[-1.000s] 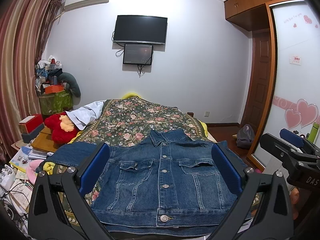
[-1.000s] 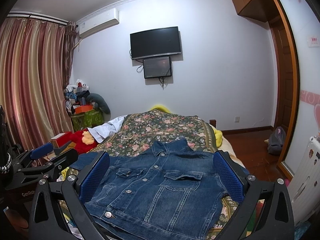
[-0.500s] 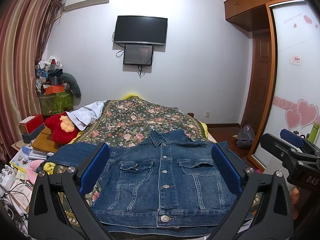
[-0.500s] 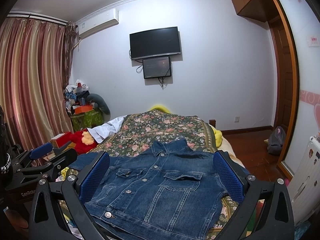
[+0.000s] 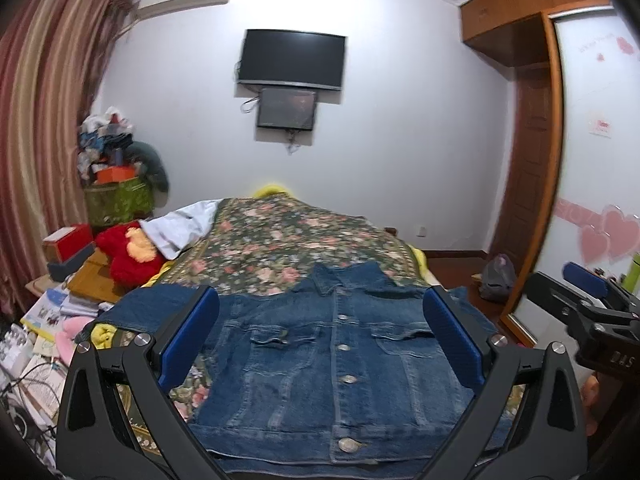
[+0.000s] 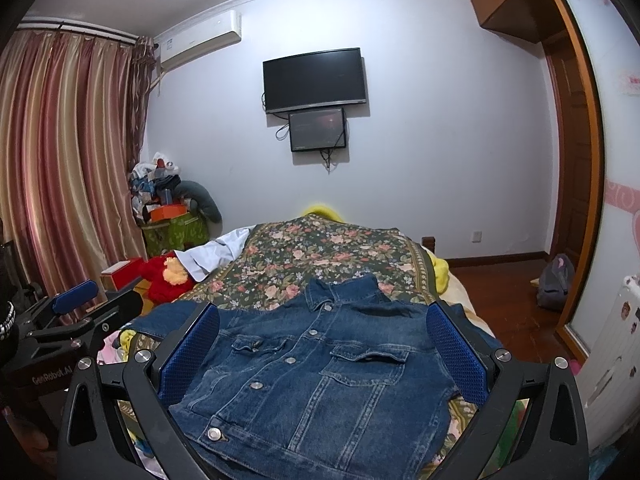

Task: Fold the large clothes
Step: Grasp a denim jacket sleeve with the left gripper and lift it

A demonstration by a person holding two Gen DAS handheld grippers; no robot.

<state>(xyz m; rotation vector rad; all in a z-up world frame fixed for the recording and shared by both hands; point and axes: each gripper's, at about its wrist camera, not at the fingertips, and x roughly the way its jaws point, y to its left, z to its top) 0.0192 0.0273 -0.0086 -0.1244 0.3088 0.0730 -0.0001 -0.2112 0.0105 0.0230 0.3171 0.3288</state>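
Spread flat, front up and buttoned, on the near end of a flower-patterned bedspread [image 5: 288, 240]: one denim jacket [image 5: 340, 360], collar pointing toward the far wall, hem toward the cameras. One sleeve stretched out over the bed's left edge; the other mostly hidden behind a blue pad.

Held above the jacket's near hem, clear of the cloth: left gripper [image 5: 320, 340], jaws wide apart and gripping nothing. Likewise wide apart and empty, hanging over the hem: right gripper [image 6: 324, 356], also seen from the left wrist view at the right border.

Crowded along the bed's left side: a red plush toy [image 5: 128, 252], a white garment [image 5: 180, 228] draped over the bedspread's corner, a red box [image 5: 66, 240], stacked books and papers [image 5: 52, 312], cables lower down. Further back in the corner, a green box [image 6: 176, 230] heaped with clutter, beside striped curtains [image 6: 68, 160]. Little free space there for swinging anything out past the left sleeve.

On the far wall, well away: a black television [image 6: 314, 80] with a smaller screen [image 6: 318, 130] under it, and an air conditioner [image 6: 200, 44] high to the left.

To the right, open wooden floor [image 6: 500, 280] beyond the bed's edge, with a grey bag [image 6: 554, 284] near the wooden door frame. Beyond the collar, the far half of the bedspread lay bare, with a strip of yellow blanket [image 6: 438, 270] showing at its right edge.
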